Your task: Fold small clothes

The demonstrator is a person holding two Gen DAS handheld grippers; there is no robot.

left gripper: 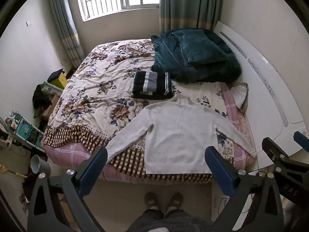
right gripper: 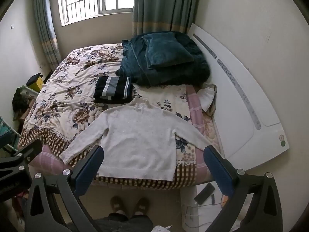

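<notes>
A white knit sweater [left gripper: 173, 133] lies flat on the near edge of the bed with both sleeves spread out; it also shows in the right wrist view [right gripper: 139, 139]. A folded dark striped garment [left gripper: 152, 85] lies just beyond its collar, seen too in the right wrist view [right gripper: 114, 89]. My left gripper [left gripper: 156, 154] is open and empty, held above the sweater's hem. My right gripper [right gripper: 153, 153] is open and empty, also above the hem. Neither touches the cloth.
The bed has a floral blanket [left gripper: 100, 81] and a checked edge. A teal quilt and pillow [left gripper: 197, 56] are piled at the far right by the white headboard [left gripper: 270, 89]. Shelves and clutter [left gripper: 25, 129] stand at left. The person's feet [left gripper: 164, 201] are at the bed's foot.
</notes>
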